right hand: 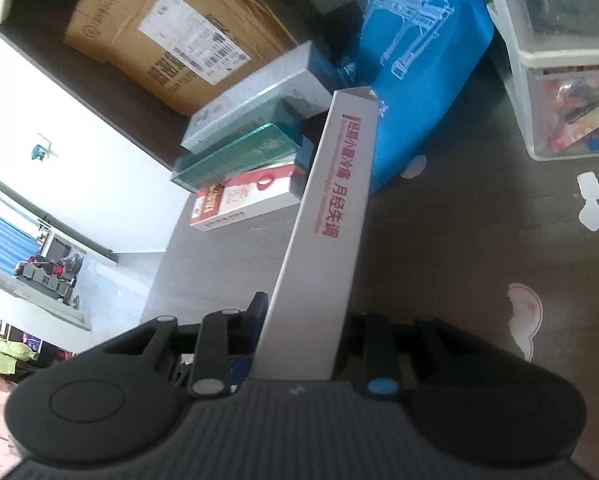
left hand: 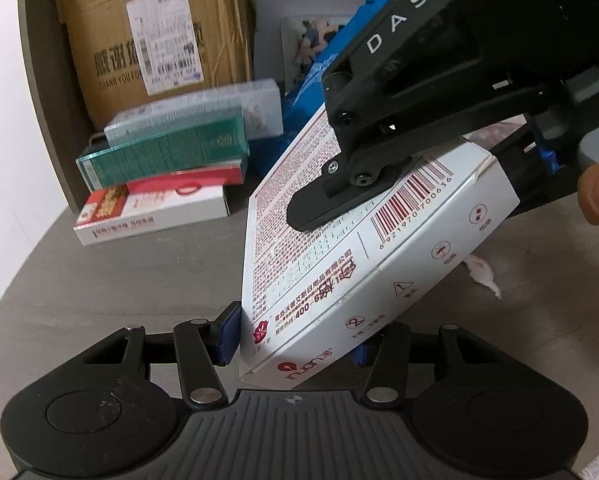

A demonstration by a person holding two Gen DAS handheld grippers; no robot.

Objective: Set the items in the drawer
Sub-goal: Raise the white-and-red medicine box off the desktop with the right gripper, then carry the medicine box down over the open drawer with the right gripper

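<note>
Both of your grippers hold the same white box (left hand: 363,248), which is tilted and lifted above the grey surface (left hand: 139,272). Your left gripper (left hand: 295,340) has its jaws pinching the lower corner of the box, the one with the red logo; one blue pad (left hand: 229,334) presses flat on the box side. Your right gripper (left hand: 339,200) comes from the upper right in the left wrist view, and its jaws clamp the box near the barcode, one black finger (left hand: 331,204) lying on the printed face. In the right wrist view the narrow side of the box, with red characters, stands up between the jaws of this gripper. Behind the box, a stack of three flat boxes (left hand: 167,168) lies on the surface: a red and white one below, a green one in the middle, a pale one on top. A cardboard carton (left hand: 147,40) stands behind the stack. A blue bag (right hand: 415,64) is beside it, and a clear plastic bin (right hand: 559,60) is at the right.
</note>
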